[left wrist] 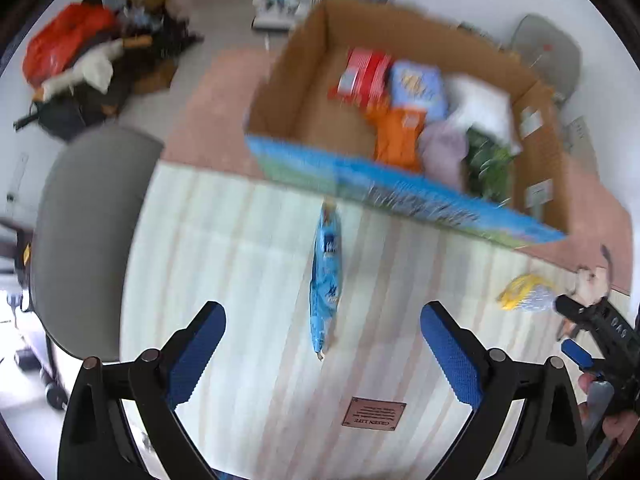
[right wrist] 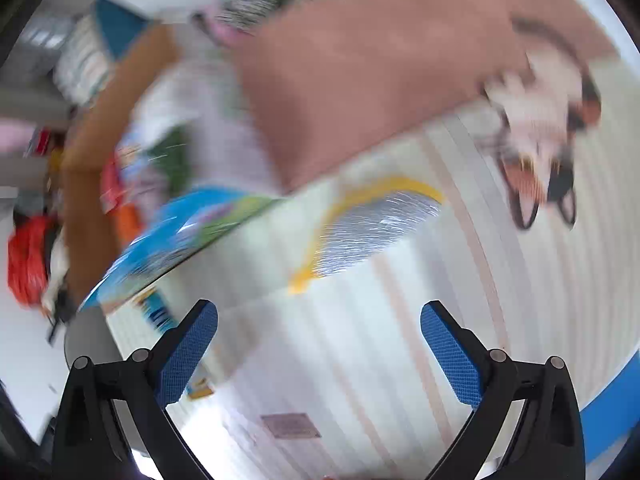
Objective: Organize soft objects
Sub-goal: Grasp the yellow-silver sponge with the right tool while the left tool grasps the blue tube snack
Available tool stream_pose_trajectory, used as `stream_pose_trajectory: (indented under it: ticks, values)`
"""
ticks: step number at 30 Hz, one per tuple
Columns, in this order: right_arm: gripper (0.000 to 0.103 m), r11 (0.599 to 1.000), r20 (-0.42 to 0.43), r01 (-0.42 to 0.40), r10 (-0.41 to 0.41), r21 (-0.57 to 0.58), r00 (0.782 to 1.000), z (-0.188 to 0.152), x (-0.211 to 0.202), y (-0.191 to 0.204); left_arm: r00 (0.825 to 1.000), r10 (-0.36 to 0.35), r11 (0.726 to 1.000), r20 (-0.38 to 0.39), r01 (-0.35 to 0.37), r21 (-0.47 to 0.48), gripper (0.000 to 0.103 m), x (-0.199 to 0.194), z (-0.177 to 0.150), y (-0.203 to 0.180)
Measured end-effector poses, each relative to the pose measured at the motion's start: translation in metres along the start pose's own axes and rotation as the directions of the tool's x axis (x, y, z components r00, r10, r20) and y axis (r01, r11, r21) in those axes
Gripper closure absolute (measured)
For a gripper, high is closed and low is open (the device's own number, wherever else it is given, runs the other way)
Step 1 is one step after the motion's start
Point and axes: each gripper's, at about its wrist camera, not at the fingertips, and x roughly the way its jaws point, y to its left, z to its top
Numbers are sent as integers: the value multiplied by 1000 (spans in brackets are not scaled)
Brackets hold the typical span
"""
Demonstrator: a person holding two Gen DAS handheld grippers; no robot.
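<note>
— Where's the pouch?
— Blue pouch, centre frame, below the box. My left gripper gapes wide, empty; right gripper likewise.
— Handling?
— Probably light, crinkly, slippery; I'd pinch mid-body.

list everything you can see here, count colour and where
cardboard box: 1, brown with a blue printed front flap, far side of the table
packets in the box: several, red, blue, orange, plus lilac, white and green soft things
blue packet: 1, on the striped cloth, ahead of the left gripper
yellow and silver packet: 1, on the cloth, right of the box
plush toy: 1, white and dark, at the pink cloth's edge
chair: 1, grey, left of table
left gripper: black, blue fingers, open
right gripper: same, open
</note>
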Motion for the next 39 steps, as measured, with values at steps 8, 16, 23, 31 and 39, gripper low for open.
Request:
stream_pose_trajectory:
  ticks: [8, 16, 23, 31, 39]
  values:
    - [8, 986, -64, -7, 18, 166, 998, 39, 67, -42, 992, 72, 997, -106, -70, 21, 8, 71, 10, -8]
    - [56, 989, -94, 149, -149, -11, 984, 49, 81, -9, 986, 70, 993, -149, -55, 102, 8, 96, 12, -6]
    - [58, 894, -135, 253, -322, -371, 937, 14, 88, 16, 982, 10, 991, -189, 16, 135, 9, 104, 8, 0]
    - [39, 813, -123, 257, -371, -523, 921, -17, 94, 34, 967, -19, 987, -252, 59, 151, 9, 137, 16, -2]
    - [39, 868, -130, 238, -322, -435, 938, -16, 92, 31, 972, -4, 983, -234, 47, 178, 76, 157, 22, -4]
